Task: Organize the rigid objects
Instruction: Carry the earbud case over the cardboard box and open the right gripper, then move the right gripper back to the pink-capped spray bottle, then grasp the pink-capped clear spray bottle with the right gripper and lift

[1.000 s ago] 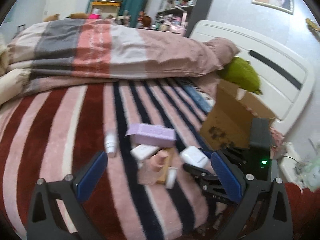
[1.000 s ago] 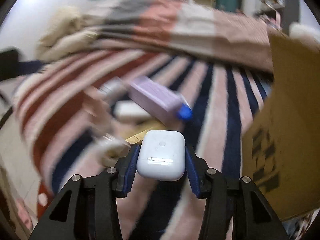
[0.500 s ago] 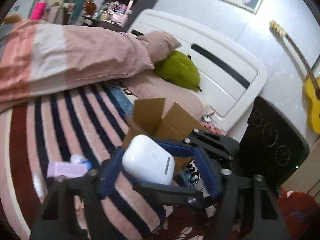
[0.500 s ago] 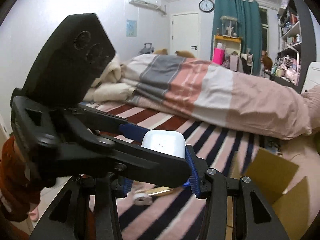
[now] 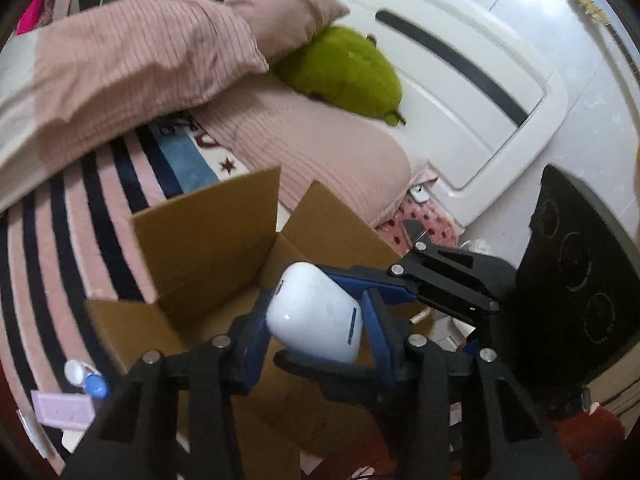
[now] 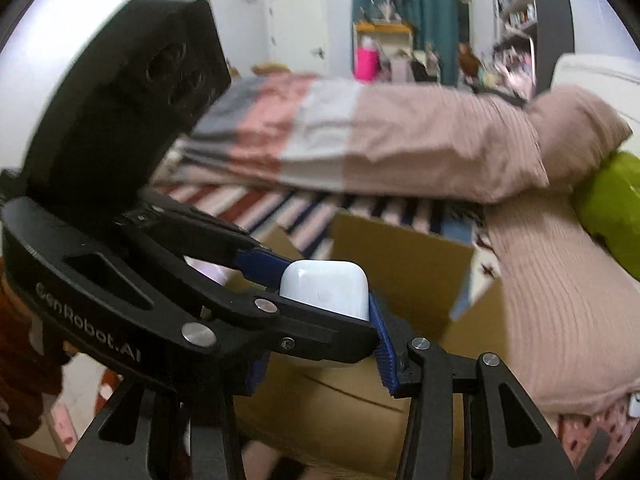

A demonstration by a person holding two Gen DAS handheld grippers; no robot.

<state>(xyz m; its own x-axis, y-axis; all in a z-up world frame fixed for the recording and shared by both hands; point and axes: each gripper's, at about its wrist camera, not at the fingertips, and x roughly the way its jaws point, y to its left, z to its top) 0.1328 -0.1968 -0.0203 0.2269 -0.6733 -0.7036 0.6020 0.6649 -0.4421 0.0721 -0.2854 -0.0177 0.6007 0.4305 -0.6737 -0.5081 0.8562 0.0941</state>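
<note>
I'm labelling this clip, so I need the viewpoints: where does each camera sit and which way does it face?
Left wrist: on the left claw, facing the cardboard box, green plush and headboard; its own fingers show low, the right claw enters from the right.
Right wrist: on the right claw, facing the quilt; the left claw enters from the left.
Shared: the white case between both claws, the cardboard box.

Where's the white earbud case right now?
Both wrist views show the earbud case between the fingers of both grippers, above the open cardboard box on the striped bed.
</note>
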